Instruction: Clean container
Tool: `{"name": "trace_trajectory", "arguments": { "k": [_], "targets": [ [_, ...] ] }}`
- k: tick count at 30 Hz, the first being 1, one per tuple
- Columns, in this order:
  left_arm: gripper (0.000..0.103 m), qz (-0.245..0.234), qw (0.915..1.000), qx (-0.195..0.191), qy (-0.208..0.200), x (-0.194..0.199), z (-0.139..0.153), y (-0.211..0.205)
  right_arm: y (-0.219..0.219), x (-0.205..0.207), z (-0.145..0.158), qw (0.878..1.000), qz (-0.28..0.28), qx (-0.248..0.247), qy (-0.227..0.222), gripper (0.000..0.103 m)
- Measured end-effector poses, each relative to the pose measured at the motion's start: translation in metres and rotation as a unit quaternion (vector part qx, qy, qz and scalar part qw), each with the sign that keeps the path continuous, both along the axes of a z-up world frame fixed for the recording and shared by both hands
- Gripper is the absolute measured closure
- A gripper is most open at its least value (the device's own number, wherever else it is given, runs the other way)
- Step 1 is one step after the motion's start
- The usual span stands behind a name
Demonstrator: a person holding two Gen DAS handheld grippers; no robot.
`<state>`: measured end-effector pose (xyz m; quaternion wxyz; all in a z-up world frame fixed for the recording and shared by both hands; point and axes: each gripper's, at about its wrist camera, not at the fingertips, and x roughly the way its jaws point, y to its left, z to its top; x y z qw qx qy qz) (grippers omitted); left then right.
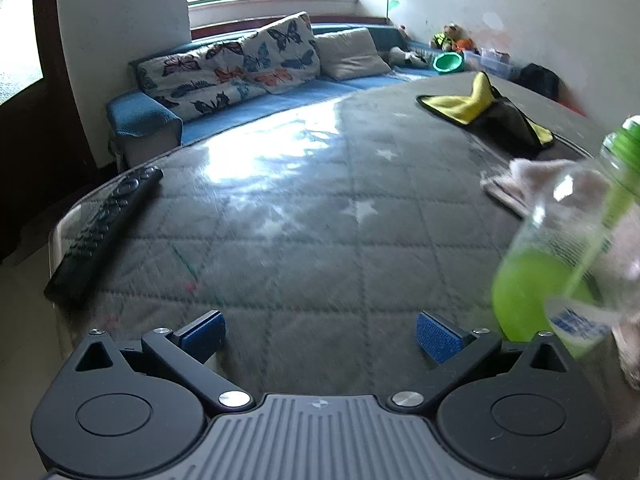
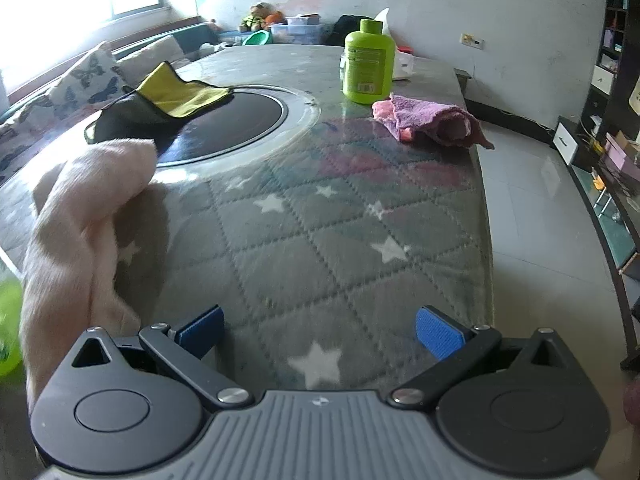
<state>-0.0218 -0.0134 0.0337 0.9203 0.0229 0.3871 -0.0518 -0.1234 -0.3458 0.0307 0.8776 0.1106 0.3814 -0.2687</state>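
A clear plastic bottle with a green base and green cap (image 1: 568,248) lies tilted at the right edge of the left wrist view, just right of my left gripper (image 1: 320,338), which is open and empty above the table. A pale pink cloth (image 2: 80,216) is bunched at the left of the right wrist view, beside my right gripper (image 2: 320,336), which is open and empty. The same cloth shows behind the bottle (image 1: 520,184). A sliver of the green bottle base (image 2: 8,328) shows at the far left.
A grey quilted star-pattern cover lies on the table (image 2: 320,240). A yellow-and-black cloth (image 2: 168,100) lies on a round dark inset. A green bottle (image 2: 368,64) and a purple-pink towel (image 2: 428,120) stand at the back right. A remote control (image 1: 104,232) lies near the left edge.
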Motion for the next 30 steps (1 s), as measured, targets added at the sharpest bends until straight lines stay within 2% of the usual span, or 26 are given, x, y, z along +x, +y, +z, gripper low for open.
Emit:
{"name": "trace_trajectory", "arguments": {
  "k": [11,20,30],
  "targets": [
    [0.000,0.024,0.9994,0.000,-0.025,0.025,-0.005,0.005,-0.013,0.032,-0.005,1.000,-0.017,-0.011,-0.017,0.000],
    [0.000,0.030,0.9986,-0.001,-0.043,0.026,-0.009,0.005,-0.008,0.028,-0.011,0.998,-0.011,-0.032,-0.046,0.000],
    [0.000,0.038,0.9981,-0.001,-0.048,0.027,-0.010,0.002,-0.007,0.027,-0.011,0.998,-0.011,-0.035,-0.053,0.000]
  ]
}}
